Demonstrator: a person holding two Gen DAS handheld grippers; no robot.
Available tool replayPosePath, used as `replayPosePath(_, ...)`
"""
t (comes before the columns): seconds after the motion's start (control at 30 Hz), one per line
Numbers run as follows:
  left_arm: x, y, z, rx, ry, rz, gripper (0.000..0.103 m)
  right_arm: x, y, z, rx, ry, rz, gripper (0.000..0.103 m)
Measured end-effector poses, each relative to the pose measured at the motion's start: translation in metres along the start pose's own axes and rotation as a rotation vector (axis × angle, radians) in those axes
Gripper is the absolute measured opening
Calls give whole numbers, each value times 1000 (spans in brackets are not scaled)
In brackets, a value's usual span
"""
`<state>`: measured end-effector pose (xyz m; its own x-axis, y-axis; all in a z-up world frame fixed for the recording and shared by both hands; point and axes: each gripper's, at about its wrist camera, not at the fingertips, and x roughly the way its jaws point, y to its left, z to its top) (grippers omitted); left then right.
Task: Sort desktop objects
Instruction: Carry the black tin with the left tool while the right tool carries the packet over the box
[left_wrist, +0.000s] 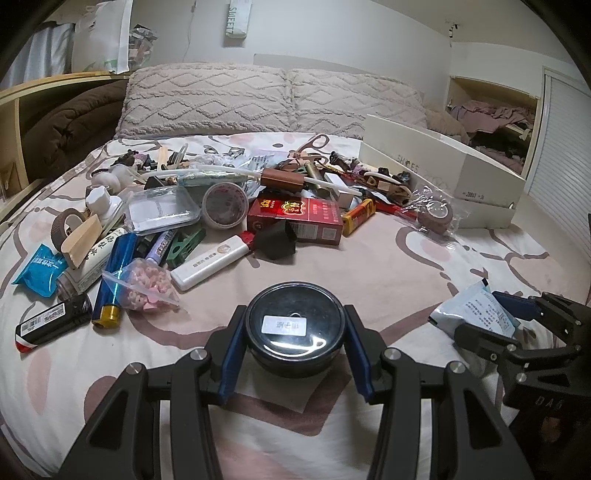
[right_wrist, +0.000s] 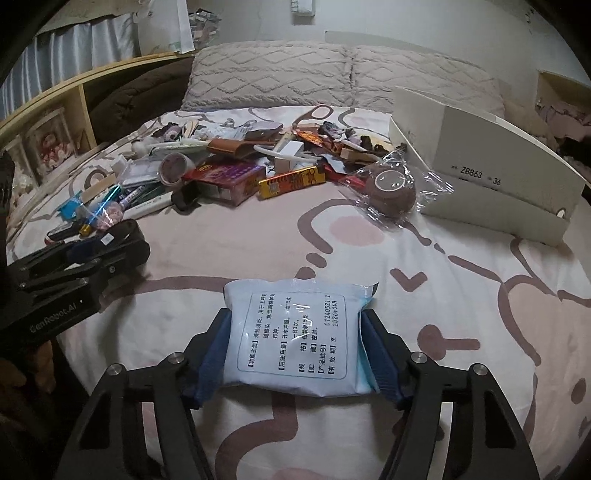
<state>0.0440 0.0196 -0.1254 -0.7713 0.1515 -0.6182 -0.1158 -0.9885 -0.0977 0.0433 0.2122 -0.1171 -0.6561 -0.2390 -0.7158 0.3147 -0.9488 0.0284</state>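
- Left wrist view: left gripper (left_wrist: 295, 334) has its fingers (left_wrist: 232, 354) pinching the black tin (left_wrist: 295, 328) from both sides, tin sits between the blue pads, lid up, just over the bed (left_wrist: 369, 266)
- Step looks like pick done, carry pending; next move calls for lifting the tin and taking it to the white box (left_wrist: 443, 162) or wherever tins go, judged only
- Pile (left_wrist: 236, 206) of clutter lies well beyond the fingers, right gripper (left_wrist: 517, 317) shows at the right edge with a sachet
- Right wrist view: right gripper (right_wrist: 295, 354) fingers (right_wrist: 210, 362) pressed onto the sachet (right_wrist: 295, 339), one pad on each side edge, print side up, bulging a bit
- No earlier frame, so grip looks fresh or not, cannot tell
- Next needs a firm hold, soft pack may slip, then move toward the box (right_wrist: 498, 158), far right
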Motion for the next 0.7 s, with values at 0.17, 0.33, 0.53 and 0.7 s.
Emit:
replayPosePath(0.17,-3,-2,3,2,-11,-6,49,-8,-4,5,17,-21,-14,69)
replayPosePath(0.33,-6,-6,12,0,-19,-32,49,-18,-8,12,21,-48,-27,69)
replayPosePath(0.53,-12,-13,26,13,-51,-38,49,-31,-20,19,41,-76,-51,69)
replayPosePath(0.7,-16,-24,42,37,-78,-44,49,-45,-32,27,47,-108,-79,69)
